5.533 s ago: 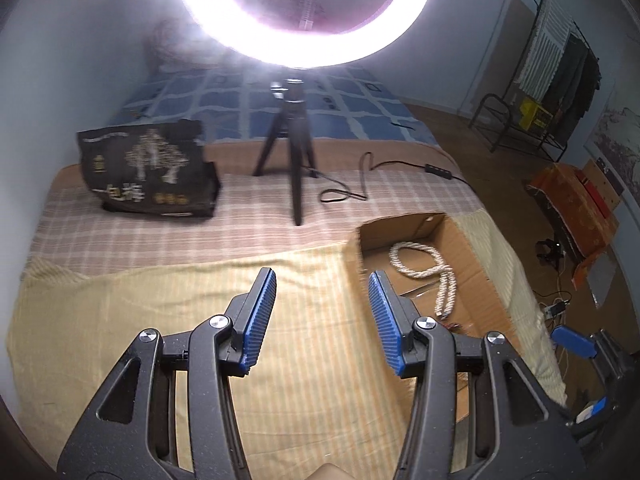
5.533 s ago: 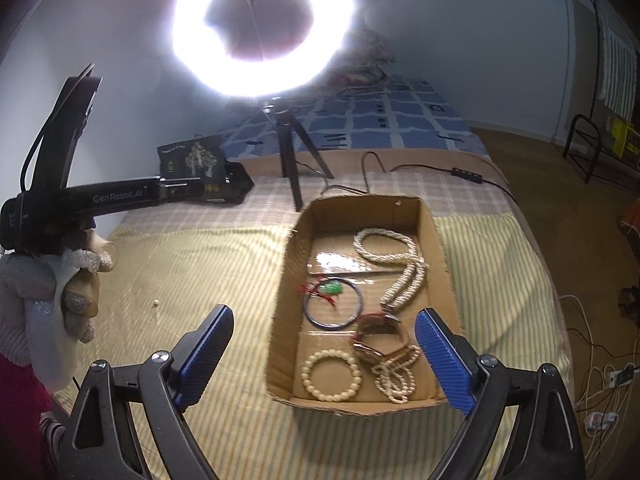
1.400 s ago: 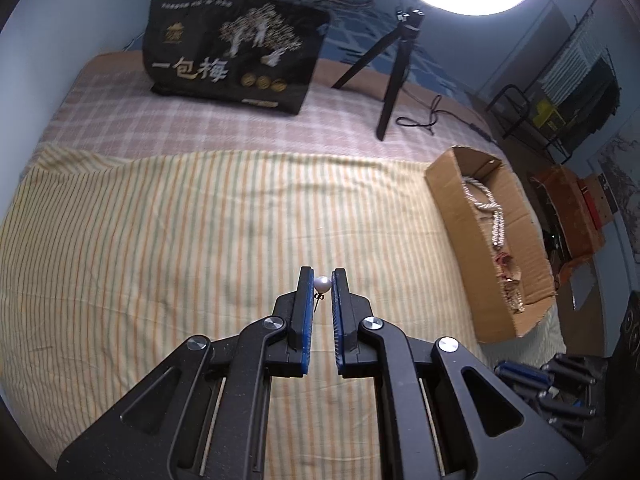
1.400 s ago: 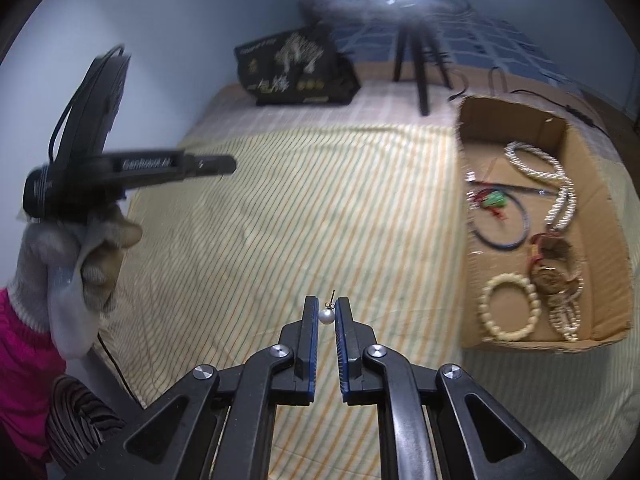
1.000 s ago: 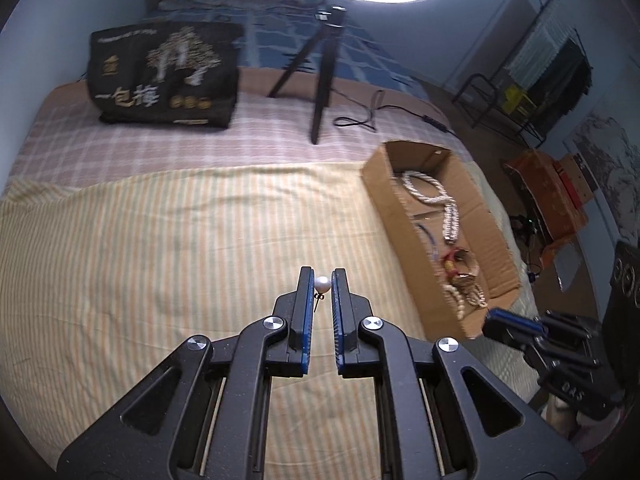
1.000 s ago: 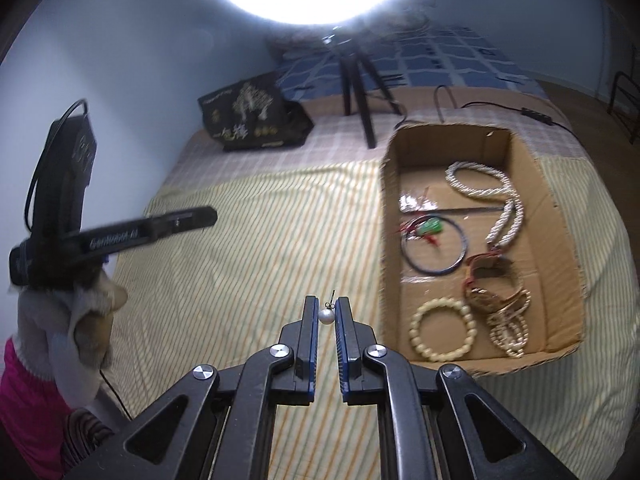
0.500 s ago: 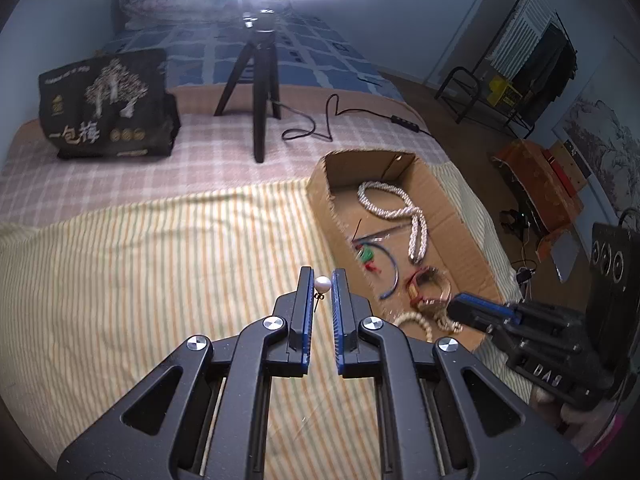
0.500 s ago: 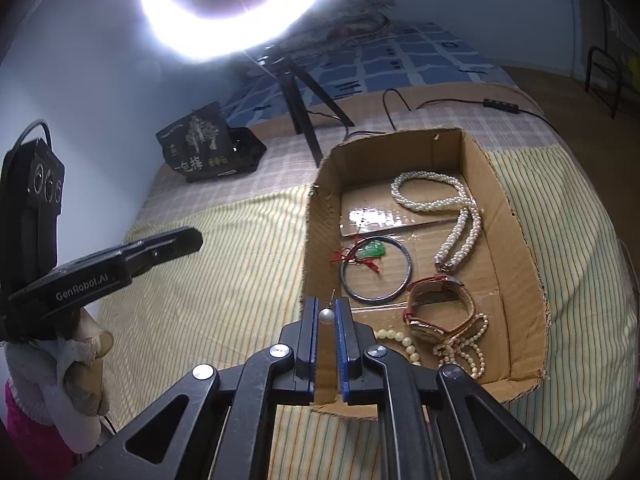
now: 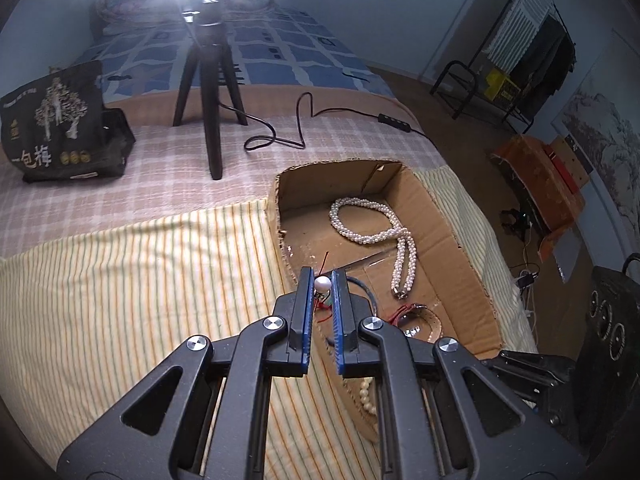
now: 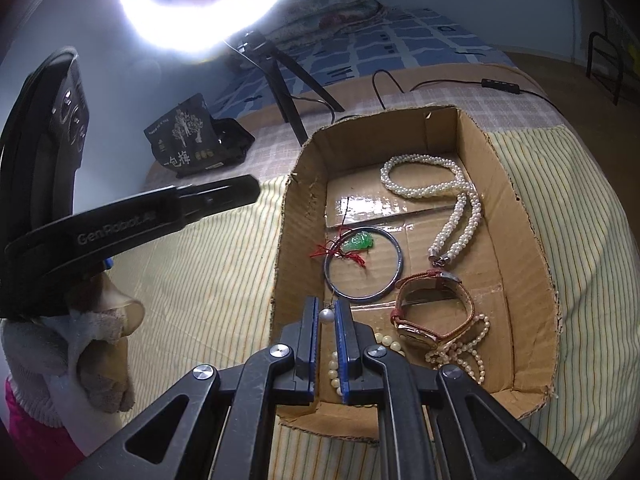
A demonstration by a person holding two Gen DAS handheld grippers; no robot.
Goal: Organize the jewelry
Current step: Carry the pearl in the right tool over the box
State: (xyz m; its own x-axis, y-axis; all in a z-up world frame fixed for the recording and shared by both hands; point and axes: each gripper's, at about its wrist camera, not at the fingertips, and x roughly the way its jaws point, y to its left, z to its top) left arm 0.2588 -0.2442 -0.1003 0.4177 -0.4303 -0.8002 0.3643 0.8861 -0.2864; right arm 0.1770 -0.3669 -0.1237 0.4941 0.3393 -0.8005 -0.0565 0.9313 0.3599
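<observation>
My left gripper (image 9: 322,282) is shut on a small pearl earring (image 9: 322,282) and holds it above the left wall of the cardboard box (image 9: 460,240). My right gripper (image 10: 327,315) is shut on a second pearl earring (image 10: 327,315) above the box's near left part (image 10: 296,216). In the box lie a pearl necklace (image 10: 456,208), a dark bangle (image 10: 362,264) with a green pendant (image 10: 360,242), a brown-strap watch (image 10: 432,308) and bead bracelets (image 10: 460,350). The left gripper's body also shows in the right wrist view (image 10: 132,216).
The box sits on a yellow striped cloth (image 9: 140,280) on a bed. A ring light on a tripod (image 9: 206,80) and its cable (image 9: 300,120) stand behind the box. A black printed bag (image 9: 56,120) lies at the back left. A clothes rack (image 9: 520,60) stands at the far right.
Both grippers, each still shut on its pearl earring, have moved right from over the striped cloth to over the box. At the earliest frames both were open and empty.
</observation>
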